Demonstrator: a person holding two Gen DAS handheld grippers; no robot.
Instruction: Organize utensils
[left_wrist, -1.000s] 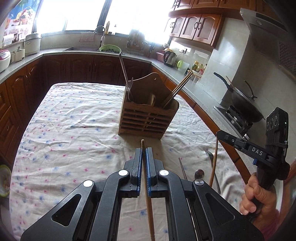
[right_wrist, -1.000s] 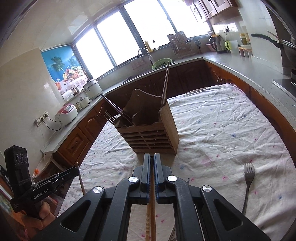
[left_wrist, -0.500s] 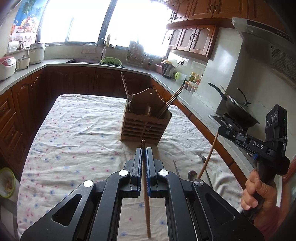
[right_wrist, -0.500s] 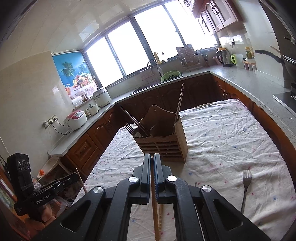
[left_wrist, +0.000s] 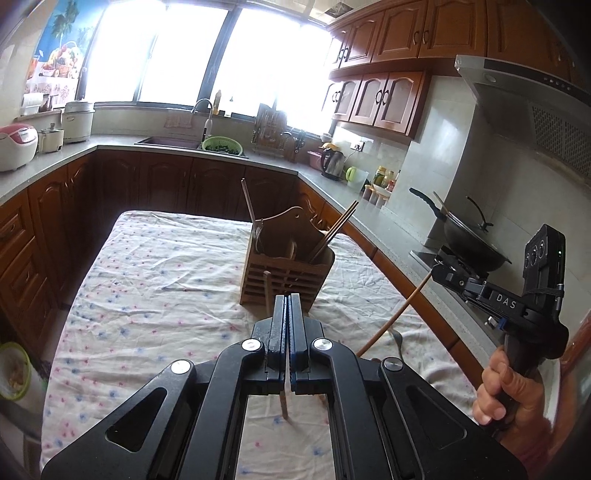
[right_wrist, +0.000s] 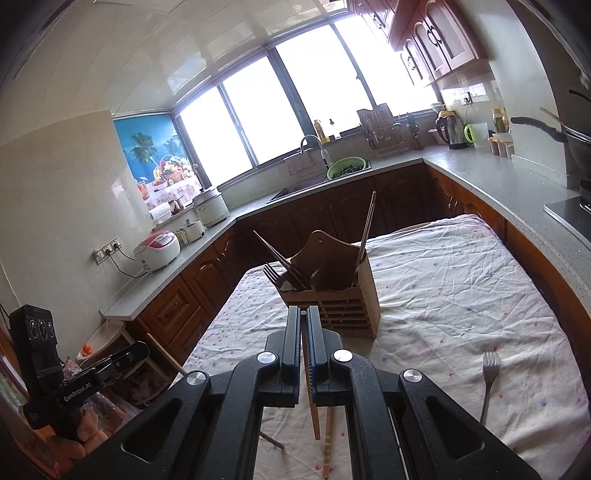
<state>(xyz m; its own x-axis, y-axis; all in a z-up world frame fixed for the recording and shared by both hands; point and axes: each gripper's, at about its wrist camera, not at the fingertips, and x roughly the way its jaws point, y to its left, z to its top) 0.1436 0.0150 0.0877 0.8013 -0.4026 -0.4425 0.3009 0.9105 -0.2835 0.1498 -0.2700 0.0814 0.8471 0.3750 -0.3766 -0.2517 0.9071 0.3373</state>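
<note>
Both of your grippers are raised over a table covered in a flowered cloth (left_wrist: 159, 280), and each one pinches a single wooden chopstick. The slatted wooden utensil holder (left_wrist: 286, 275) stands upright straight ahead of both, well apart from the jaws and farther along the table.

Your left gripper (left_wrist: 287, 306) has its jaws pressed together on a chopstick (left_wrist: 266, 291). The stick's long axis runs almost straight up and down through the jaws, its top poking up in front of the holder's slats and its bottom end hanging low over the cloth.

Your right gripper (right_wrist: 303, 325) is likewise clamped on its chopstick (right_wrist: 312, 402), again held near the top end, with the long remainder hanging down and toward you.

From the wrist views, neither hand looks clearly nearer the holder. The holder already contains chopsticks and forks (right_wrist: 271, 273) leaning outward. One fork (right_wrist: 488, 384) and another chopstick (right_wrist: 326, 439) lie on the cloth. In my judgement, each stick must travel forward and above the holder's open top before it is lowered.
</note>
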